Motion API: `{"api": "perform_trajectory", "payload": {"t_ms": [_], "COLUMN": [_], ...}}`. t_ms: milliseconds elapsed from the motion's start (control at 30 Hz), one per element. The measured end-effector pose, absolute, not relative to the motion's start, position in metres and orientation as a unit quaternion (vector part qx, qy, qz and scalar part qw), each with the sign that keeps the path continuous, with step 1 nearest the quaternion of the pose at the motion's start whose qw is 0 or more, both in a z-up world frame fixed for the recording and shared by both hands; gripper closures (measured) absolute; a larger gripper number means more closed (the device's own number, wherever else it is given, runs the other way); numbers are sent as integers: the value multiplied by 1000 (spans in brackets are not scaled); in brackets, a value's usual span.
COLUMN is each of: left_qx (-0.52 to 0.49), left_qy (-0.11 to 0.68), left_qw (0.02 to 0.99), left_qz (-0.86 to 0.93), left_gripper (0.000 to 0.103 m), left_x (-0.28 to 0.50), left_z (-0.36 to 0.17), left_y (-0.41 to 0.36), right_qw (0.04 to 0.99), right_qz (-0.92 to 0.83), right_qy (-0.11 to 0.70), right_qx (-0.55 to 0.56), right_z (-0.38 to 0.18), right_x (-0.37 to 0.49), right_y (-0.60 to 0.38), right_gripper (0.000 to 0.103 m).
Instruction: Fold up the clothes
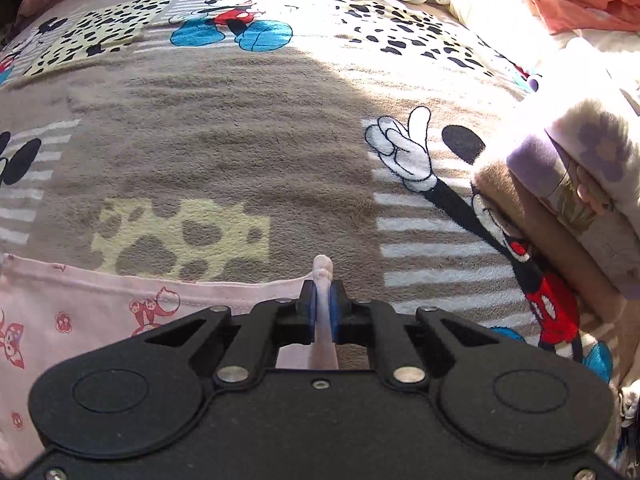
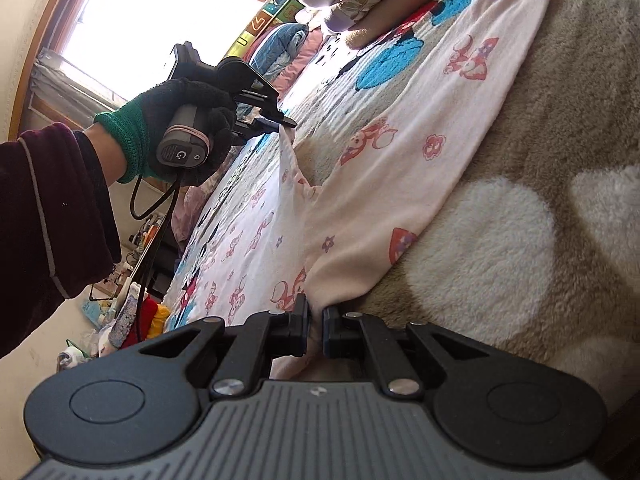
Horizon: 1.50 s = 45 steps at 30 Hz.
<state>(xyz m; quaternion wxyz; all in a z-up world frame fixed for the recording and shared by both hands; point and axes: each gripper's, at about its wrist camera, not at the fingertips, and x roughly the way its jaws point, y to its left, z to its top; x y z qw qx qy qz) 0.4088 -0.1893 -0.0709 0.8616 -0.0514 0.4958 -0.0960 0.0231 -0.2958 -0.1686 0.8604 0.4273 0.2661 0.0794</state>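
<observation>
Two grippers each pinch the pink garment [image 2: 384, 168], which lies spread along the blanket [image 1: 224, 140] covering the bed. The left gripper [image 1: 323, 312] has its fingers pressed onto a bunched tip of cloth, lifted just off the blanket; the right gripper [image 2: 315, 328] has its fingers closed on a corner of the same garment, low against the blanket. In the right wrist view the gloved hand [image 2: 188, 120] holds the left gripper up, and a raised ridge of cloth runs between the two pinches.

To fold well, I judge both pinches should travel together at the same height, keeping that ridge taut so the edge lands straight and the printed cloth does not wrinkle.

Open blanket lies ahead of the left gripper toward the far edge of the bed; a stack of folded laundry [image 1: 592, 184] crowds the right edge, so keep the swing away from it.
</observation>
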Motion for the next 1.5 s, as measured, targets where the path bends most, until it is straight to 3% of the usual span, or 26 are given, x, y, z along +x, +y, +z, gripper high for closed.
{"api": "perform_trajectory", "payload": {"t_ms": [400, 900, 1333, 1500], "left_qx": [-135, -112, -106, -86], "left_qy": [484, 453, 443, 440], "left_qw": [856, 867, 864, 866], "left_qz": [-120, -175, -215, -222], "left_gripper": [96, 97, 97, 97], "left_x": [410, 416, 422, 422], "left_z": [-76, -78, -95, -105], "left_y": [-131, -101, -75, -73], "right_qw": [943, 975, 950, 946], "right_qz": [84, 128, 181, 183], "right_qy": [227, 158, 193, 204], "right_qx": [230, -91, -168, -176], "right_z": [-134, -112, -125, -129], "right_x": [15, -4, 7, 10], "right_y": [-264, -193, -146, -140], "right_gripper": [95, 95, 94, 90]}}
